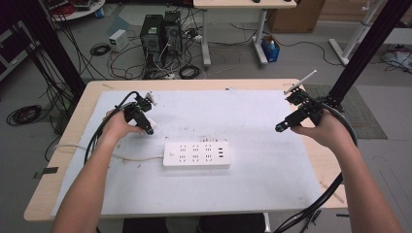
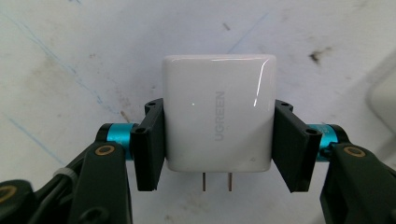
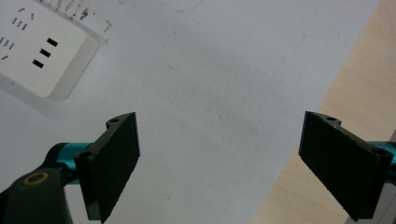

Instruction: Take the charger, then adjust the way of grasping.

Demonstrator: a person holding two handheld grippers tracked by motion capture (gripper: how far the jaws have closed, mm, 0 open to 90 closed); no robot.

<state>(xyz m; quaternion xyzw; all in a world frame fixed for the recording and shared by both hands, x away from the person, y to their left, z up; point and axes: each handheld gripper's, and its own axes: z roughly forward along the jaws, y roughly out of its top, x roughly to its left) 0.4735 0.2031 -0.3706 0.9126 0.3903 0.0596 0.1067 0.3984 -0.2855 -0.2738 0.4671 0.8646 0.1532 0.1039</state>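
Surface: white mat point(image 1: 252, 174) over a pale wooden table point(image 1: 311, 85), scuffed and pencil-marked where I am working; cables and computer towers sit on the floor beyond the far edge.

Charger: my left gripper point(image 2: 218, 135) has its pads clamped on the two flat sides of a glossy white charger point(image 2: 218, 112), which sits squarely between the jaws, lifted just off the mat.

Prongs: two bare metal blades point(image 2: 216, 182) stick out of the charger's face toward the gripper body, so I judge the block has to be turned before it can go into a socket.

Handling: I read it as a small, rigid, fairly light plastic brick. The shell is shiny enough to throw a highlight, so I expect it to be slippery under the pads and to twist if I push on it off-centre.

Hold: the broad flat sides are the place to take it, as now, with the pads kept clear of the blades and rounded corners.

Power strip: a white strip point(image 1: 196, 155) lies flat on the mat, near the left gripper point(image 1: 141, 119) and to its right, its sockets facing up and its cord trailing off toward the table's left edge.

Right gripper: my other gripper point(image 3: 219, 163) hangs with its jaws spread wide and nothing between them, over bare mat near the table's edge, one end of the strip point(image 3: 37, 46) just ahead of it; from above it point(image 1: 291, 121) is well apart from the charger.
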